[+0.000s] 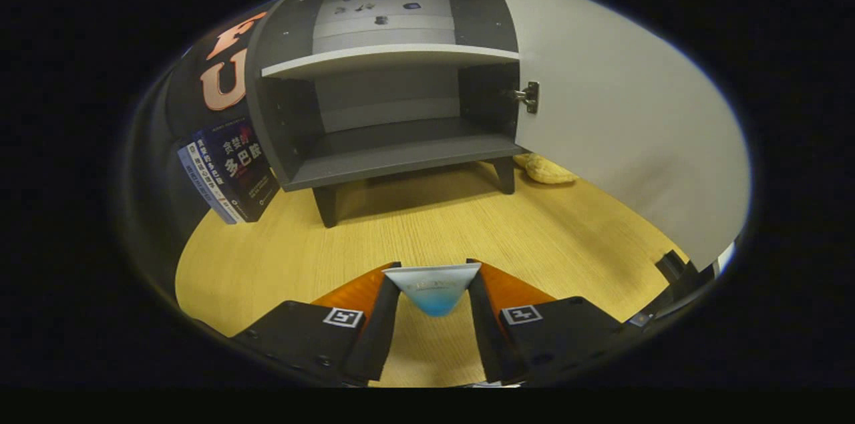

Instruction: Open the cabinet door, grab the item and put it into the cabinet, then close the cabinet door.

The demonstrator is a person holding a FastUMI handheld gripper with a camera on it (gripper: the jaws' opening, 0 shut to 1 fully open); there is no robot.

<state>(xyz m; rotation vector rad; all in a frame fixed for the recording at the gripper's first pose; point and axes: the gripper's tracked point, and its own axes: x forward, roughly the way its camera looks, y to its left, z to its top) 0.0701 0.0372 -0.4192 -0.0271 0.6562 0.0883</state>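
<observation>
The gripper (433, 290) is hovering low over a wooden desk (434, 224), its jaws closed partway and pressing from both sides on a small pale item w/ a blue lower end (434, 289), held up off the desk surface. Well beyond the jaws, a dark cabinet (394, 103) on short legs is standing w/ its door (621, 123) swung wide open to the right; a metal hinge (530, 97) is showing on the door's inner edge. Inside, one light shelf (387, 60) is sitting above the bare bottom compartment. Books (230, 170) are leaning just left of the cabinet. A yellow lumpy object (544, 169) is lying behind the door, near the cabinet's right leg.
</observation>
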